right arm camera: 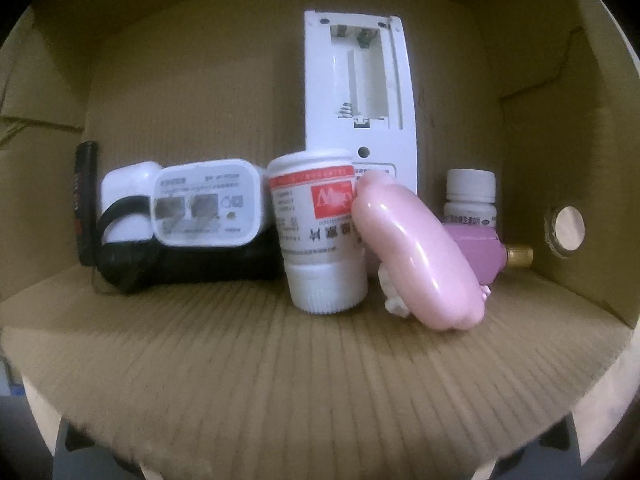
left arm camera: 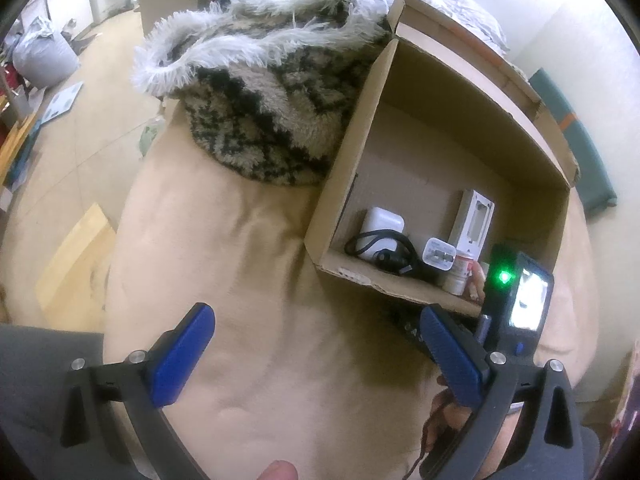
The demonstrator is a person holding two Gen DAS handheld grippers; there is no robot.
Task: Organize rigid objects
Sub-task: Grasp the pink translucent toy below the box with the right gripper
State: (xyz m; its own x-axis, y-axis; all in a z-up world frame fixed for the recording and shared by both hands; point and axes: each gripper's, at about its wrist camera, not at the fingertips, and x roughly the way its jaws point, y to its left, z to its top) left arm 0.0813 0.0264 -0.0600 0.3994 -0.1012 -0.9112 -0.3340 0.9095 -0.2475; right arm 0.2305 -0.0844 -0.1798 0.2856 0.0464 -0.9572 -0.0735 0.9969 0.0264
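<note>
A cardboard box (left arm camera: 352, 152) lies on its side on a beige cushion (left arm camera: 248, 280), with its opening towards me. Inside (right arm camera: 320, 360) stand a white remote (right arm camera: 360, 92) with an empty battery bay, an upside-down white bottle (right arm camera: 320, 236) with a red label, a pink oval case (right arm camera: 416, 256), a purple piece (right arm camera: 478, 250) with a brass tip, a small white bottle (right arm camera: 470, 192), a white charger plug (right arm camera: 204, 204) and a black cable (right arm camera: 120, 256). My left gripper (left arm camera: 316, 316) hangs open over the cushion, empty. The right gripper's body (left arm camera: 516, 300) sits at the box mouth. The box floor hides its fingertips; its dark bases stand far apart.
A shaggy patterned blanket (left arm camera: 272, 92) is heaped against the box's left wall. A thin black stick (right arm camera: 86, 200) leans in the box's left corner. A round hole (right arm camera: 566, 226) pierces the box's right wall. A hand (left arm camera: 448, 416) grips by my left gripper's right finger.
</note>
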